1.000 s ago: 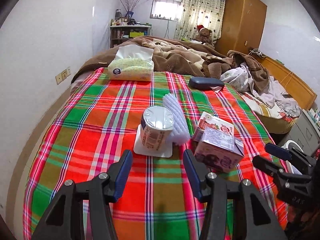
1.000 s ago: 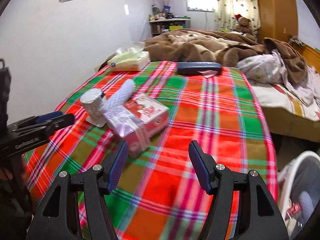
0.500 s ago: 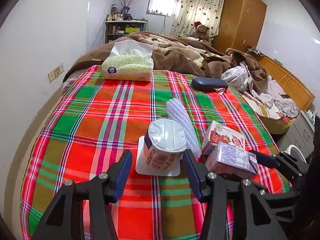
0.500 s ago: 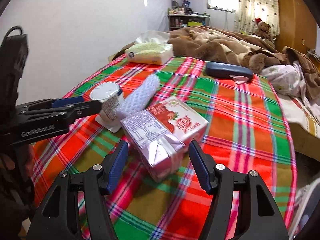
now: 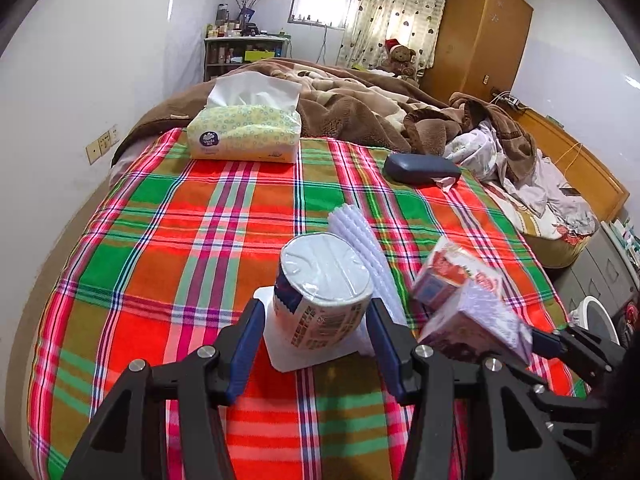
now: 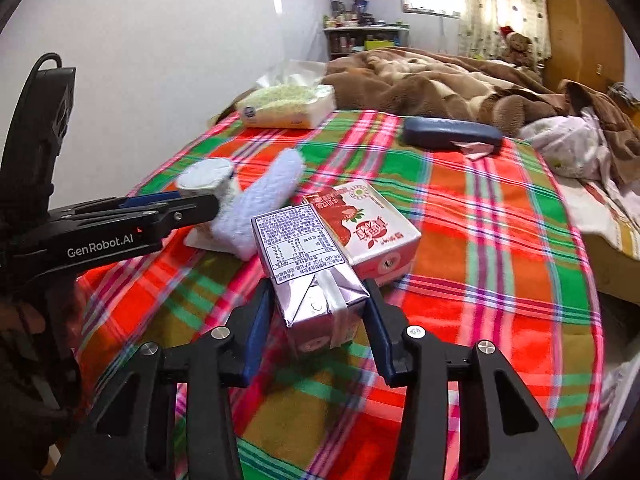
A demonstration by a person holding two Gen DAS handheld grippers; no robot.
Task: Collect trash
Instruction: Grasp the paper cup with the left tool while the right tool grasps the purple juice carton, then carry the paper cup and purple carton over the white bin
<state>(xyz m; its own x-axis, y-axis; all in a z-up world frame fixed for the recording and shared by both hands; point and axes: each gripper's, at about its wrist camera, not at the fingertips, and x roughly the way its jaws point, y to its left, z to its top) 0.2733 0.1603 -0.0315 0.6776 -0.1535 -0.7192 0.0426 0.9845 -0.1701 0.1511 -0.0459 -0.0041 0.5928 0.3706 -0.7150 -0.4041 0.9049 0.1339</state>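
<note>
Plaid bedspread point(image 5: 224, 216) carries our trash. We see left gripper point(image 5: 312, 344) spread around foil-lidded cup point(image 5: 324, 292), pads beside its sides, not pressing. We see right gripper point(image 6: 316, 328) jaws just closing on silver carton point(image 6: 308, 276), pads against its sides; strawberry milk carton point(image 6: 372, 228) lies just behind

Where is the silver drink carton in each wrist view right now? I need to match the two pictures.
Left wrist: silver drink carton at lower right, blurred, beside the red carton.
Right wrist: centre foreground, between the right gripper fingers.
Shared landmark: tissue pack at the plaid cloth's far end.
</note>
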